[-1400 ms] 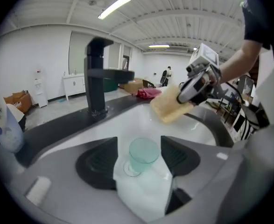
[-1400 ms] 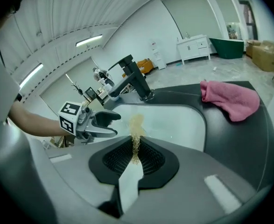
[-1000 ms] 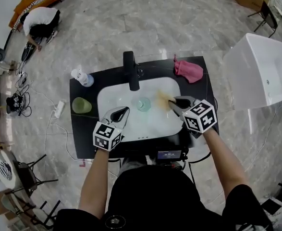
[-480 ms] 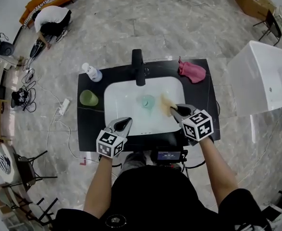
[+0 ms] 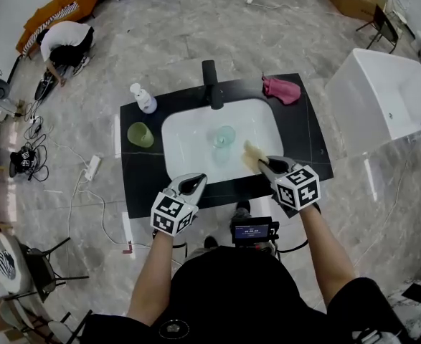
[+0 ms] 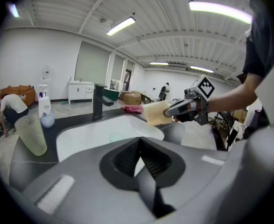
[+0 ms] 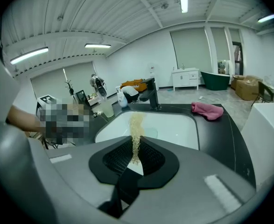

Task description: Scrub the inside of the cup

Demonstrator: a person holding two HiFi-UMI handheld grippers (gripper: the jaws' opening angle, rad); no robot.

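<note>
**Over the sink: scrubbing not yet begun**

At left, a green cup [image 5: 140, 134] is seen on the desk [image 5: 135, 178]. The left gripper [image 5: 194, 180] is held shut and empty. A teal cup [image 5: 223, 136] sits untouched in the sink [image 5: 188, 149]. A sponge [image 5: 251, 154] is clamped in the right gripper [image 5: 265, 165] jaws. All scrubbing is judged to remain.

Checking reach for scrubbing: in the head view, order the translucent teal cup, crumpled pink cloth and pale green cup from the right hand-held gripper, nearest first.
1. Translucent teal cup, inside the sink.
2. Crumpled pink cloth, back right of counter.
3. Pale green cup, counter's left side.
</note>
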